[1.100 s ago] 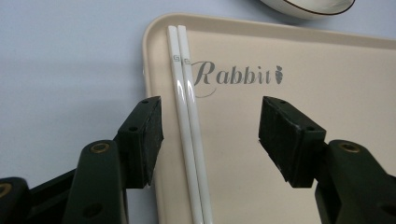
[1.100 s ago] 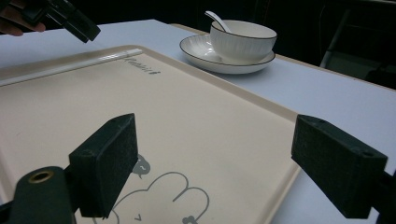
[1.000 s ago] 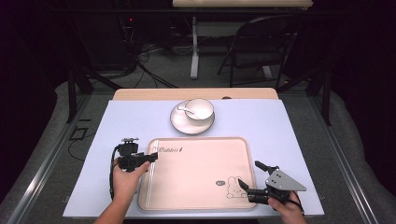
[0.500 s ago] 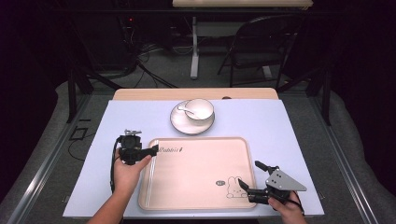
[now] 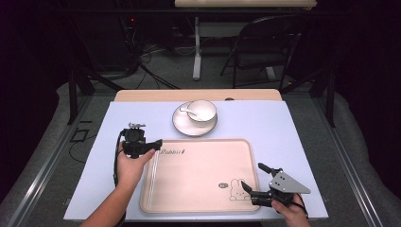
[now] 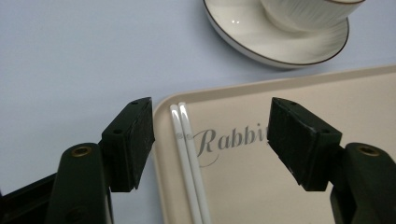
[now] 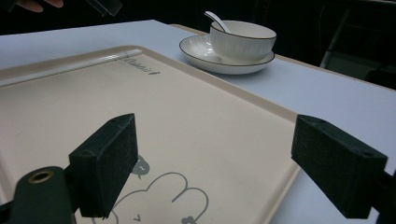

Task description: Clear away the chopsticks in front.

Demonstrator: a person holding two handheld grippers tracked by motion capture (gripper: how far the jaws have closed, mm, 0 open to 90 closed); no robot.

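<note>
Chopsticks (image 6: 189,163), a white pair lying side by side and touching, rest inside the left edge of a beige tray (image 5: 203,189) printed with the word "Rabbit" and a small rabbit drawing. In the high view the tray sits at the lower middle of the frame on a pale blue tabletop (image 5: 293,127). The pair shows there as a thin pale line (image 5: 152,182) along the tray's left rim.

Its long axis runs from the tray's near left corner toward its far left corner, parallel to that rim. In the left gripper view the tips point toward the upper part of the frame, ending just short of the tray's rounded corner.

The left gripper (image 5: 153,143) hovers over that far left corner, held by a hand entering from the lower left. Its fingers (image 6: 133,140) stand wide apart and hold nothing. The chopstick tips lie between them, closer to the left-hand finger. The fingers straddle the pair across its length, which looks suited to closing on both sticks at once.

The right gripper (image 5: 250,193) rests at the tray's lower right corner, beside the rabbit drawing, well apart from the chopsticks. Its fingers (image 7: 105,161) are also spread and empty. The left gripper is clearly the nearer one.

Beyond the tray, at upper middle, a white bowl (image 5: 202,110) with a spoon (image 5: 189,112) in it sits on a saucer (image 5: 182,124).
</note>
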